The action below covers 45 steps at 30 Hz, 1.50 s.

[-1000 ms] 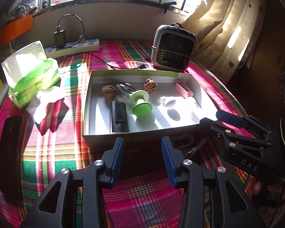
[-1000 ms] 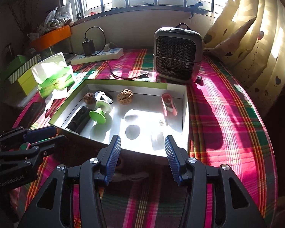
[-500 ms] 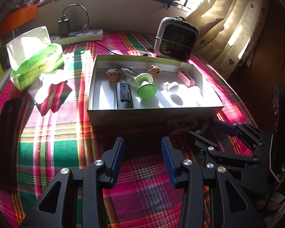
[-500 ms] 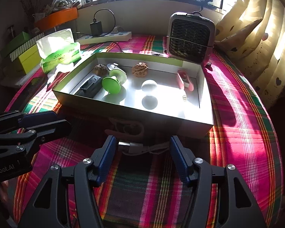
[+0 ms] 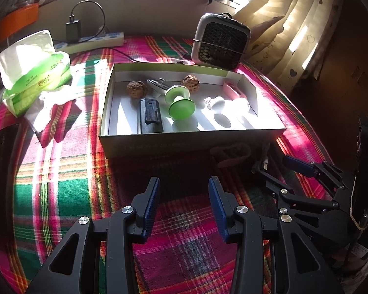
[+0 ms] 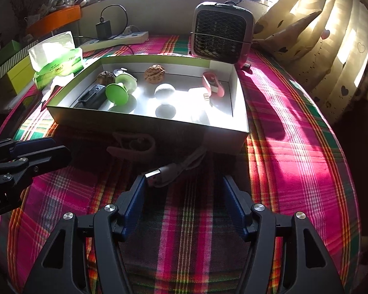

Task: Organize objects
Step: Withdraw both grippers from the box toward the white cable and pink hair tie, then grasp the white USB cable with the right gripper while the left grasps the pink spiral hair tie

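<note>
Right wrist view: my right gripper [image 6: 184, 188] has just been spreading its jaws, and the white USB cable [image 6: 168, 170] lies on the plaid cloth [image 6: 294, 161] with its plug just inside the left finger, unpressed. My left gripper [image 5: 184, 191] hangs part-open over bare cloth. Beyond, a pink clip [image 6: 132, 144] lies against the open box [image 6: 144, 122], and a small heater [image 6: 223, 36] stands behind.

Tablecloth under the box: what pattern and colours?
The tablecloth is plaid in magenta-pink, green and dark stripes with thin yellow lines; the right wrist view shows it best.
</note>
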Tool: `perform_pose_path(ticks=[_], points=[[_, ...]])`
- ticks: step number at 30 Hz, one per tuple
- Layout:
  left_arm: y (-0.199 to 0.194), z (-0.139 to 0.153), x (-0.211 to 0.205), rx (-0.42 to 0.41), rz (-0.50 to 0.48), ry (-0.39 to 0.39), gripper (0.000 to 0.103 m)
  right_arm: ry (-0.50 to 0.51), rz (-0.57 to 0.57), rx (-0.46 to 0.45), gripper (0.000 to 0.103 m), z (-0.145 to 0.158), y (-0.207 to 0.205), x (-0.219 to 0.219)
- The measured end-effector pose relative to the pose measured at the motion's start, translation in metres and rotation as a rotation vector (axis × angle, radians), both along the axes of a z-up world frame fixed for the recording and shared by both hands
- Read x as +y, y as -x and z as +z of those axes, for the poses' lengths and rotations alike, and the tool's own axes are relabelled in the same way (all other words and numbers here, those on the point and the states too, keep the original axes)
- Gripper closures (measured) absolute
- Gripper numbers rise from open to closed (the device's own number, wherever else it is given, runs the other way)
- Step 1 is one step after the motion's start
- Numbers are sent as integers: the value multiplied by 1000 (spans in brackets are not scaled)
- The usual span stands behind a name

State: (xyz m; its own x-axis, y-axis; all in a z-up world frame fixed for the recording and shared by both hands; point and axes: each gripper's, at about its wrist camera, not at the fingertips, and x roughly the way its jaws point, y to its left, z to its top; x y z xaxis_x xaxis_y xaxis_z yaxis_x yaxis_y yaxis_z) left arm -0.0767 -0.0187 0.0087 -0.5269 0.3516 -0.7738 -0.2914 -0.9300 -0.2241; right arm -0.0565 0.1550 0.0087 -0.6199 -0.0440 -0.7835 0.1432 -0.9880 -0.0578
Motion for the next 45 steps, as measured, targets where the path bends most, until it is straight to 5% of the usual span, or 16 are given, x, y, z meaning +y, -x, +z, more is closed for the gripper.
perform_pose_path(ticks=[15,45], points=[[15,-4,24,-18,-103,-23,64,106,-33,0,41,10,-12,17],[-7,-5,81,-35,-329,-52,65,13,-141,-4,41,0,-1,57]])
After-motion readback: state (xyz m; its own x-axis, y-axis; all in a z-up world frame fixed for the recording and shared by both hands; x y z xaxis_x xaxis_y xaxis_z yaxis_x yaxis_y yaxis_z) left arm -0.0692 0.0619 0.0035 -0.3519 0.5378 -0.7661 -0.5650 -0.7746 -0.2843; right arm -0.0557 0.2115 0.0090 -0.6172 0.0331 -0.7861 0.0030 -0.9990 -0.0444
